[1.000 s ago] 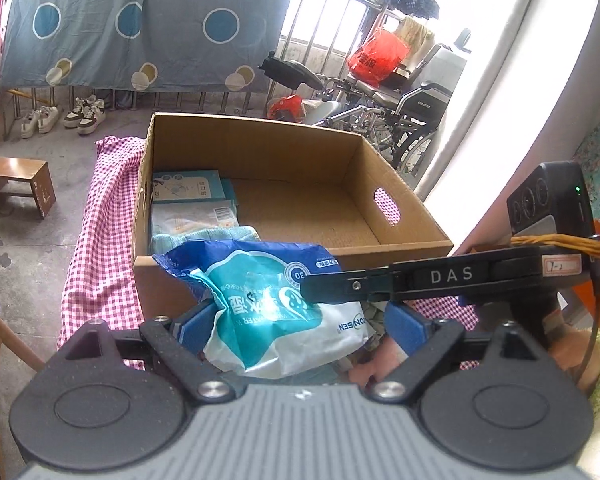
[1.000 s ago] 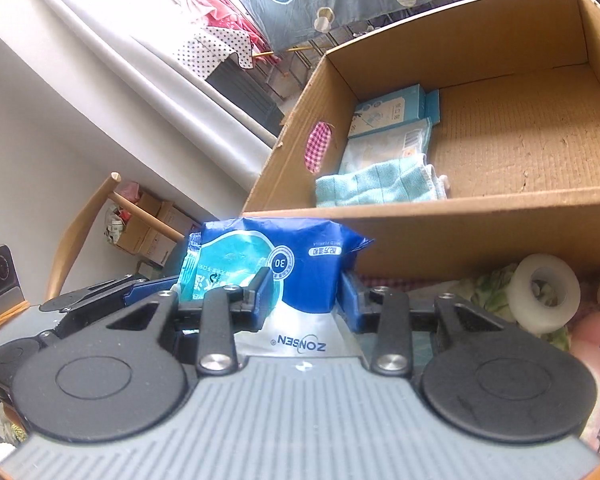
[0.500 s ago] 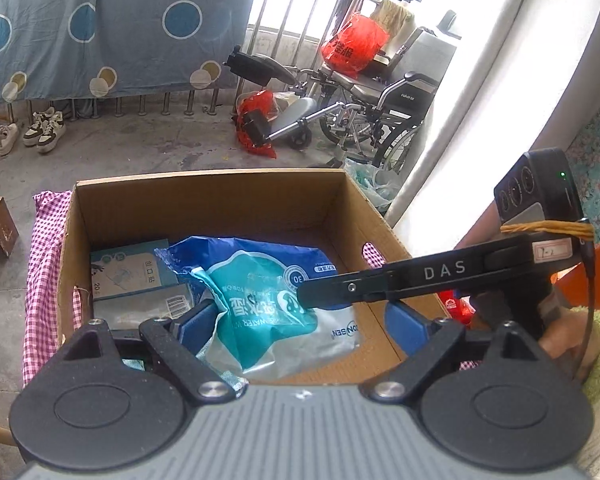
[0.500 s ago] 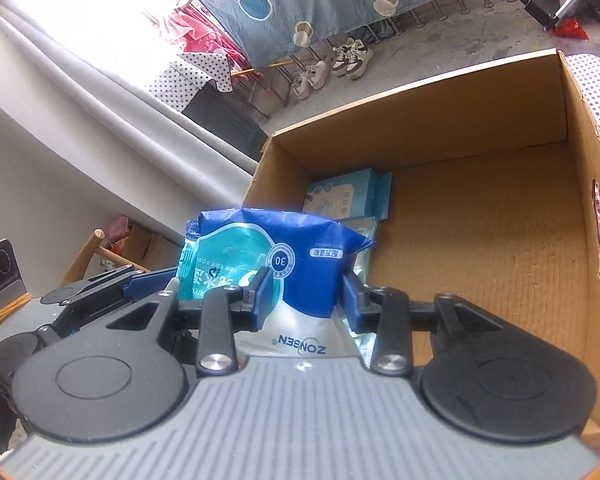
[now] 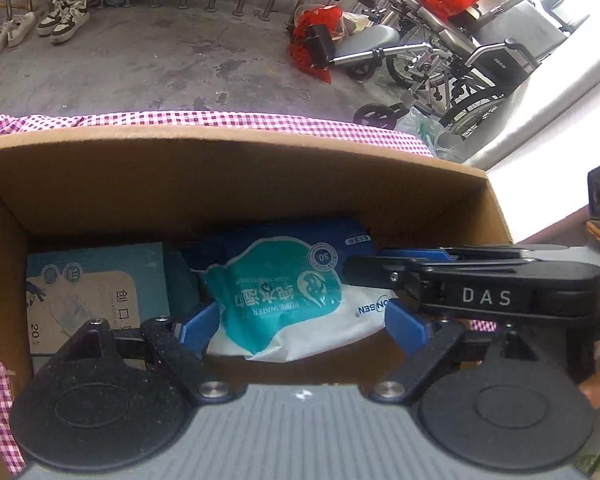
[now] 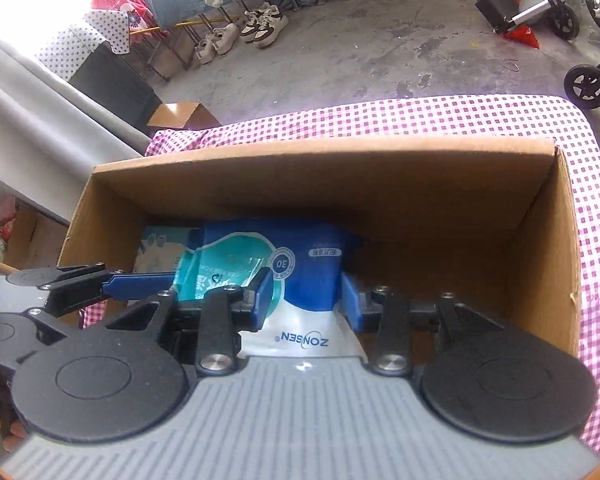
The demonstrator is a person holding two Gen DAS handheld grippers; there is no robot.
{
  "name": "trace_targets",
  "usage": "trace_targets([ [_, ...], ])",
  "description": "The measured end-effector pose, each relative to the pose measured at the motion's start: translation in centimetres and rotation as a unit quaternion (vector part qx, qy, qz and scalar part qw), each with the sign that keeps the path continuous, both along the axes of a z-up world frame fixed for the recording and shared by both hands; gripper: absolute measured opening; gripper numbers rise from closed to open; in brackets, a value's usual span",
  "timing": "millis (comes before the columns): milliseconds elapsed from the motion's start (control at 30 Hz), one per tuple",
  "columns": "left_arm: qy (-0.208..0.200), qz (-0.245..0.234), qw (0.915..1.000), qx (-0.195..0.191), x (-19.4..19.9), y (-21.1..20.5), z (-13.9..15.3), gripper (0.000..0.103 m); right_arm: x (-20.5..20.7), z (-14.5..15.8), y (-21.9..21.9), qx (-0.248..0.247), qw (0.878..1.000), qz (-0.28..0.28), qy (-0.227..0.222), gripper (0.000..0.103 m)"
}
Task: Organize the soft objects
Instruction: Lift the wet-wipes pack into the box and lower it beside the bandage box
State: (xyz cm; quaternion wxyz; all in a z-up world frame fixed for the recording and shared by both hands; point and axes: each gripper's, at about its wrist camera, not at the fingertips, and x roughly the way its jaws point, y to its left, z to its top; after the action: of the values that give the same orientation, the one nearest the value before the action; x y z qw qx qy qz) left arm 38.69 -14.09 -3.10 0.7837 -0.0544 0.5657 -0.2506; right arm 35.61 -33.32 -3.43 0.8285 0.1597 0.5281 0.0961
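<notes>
A blue and teal pack of wet wipes (image 5: 284, 292) hangs low inside the open cardboard box (image 5: 220, 152), close to its far wall. My left gripper (image 5: 301, 328) stands wide across the pack's width, both blue pads against its sides. One of the right gripper's fingers (image 5: 411, 254) reaches in from the right. In the right wrist view my right gripper (image 6: 305, 300) is shut on the white end of the pack (image 6: 300, 264), which bunches between the pads. One of the left gripper's fingers (image 6: 140, 280) lies along its left edge.
A teal carton (image 5: 92, 288) lies flat at the box's left end; the right part of the box floor (image 6: 439, 272) is bare cardboard. The box stands on a pink checked cloth (image 6: 419, 120). Beyond are concrete floor, shoes (image 5: 60, 20) and a wheelchair (image 5: 479, 52).
Both grippers carried the pack together from in front of the box, over its near wall and down inside. Both views have tilted further downward.
</notes>
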Motion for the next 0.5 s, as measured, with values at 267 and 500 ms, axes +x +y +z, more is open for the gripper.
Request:
trace_targets([
  [267, 0.000, 0.023, 0.9997, -0.008, 0.0, 2.2, 0.5, 0.087, 0.1, -0.7, -1.7, 0.056, 0.998, -0.003, 0.006, 0.037],
  [500, -0.066, 0.021, 0.9975, -0.018, -4.2, 4.1, 6.2, 0.092, -3.1, 0.1, -1.8, 0.093, 0.994, -0.014, 0.055, 0.044],
])
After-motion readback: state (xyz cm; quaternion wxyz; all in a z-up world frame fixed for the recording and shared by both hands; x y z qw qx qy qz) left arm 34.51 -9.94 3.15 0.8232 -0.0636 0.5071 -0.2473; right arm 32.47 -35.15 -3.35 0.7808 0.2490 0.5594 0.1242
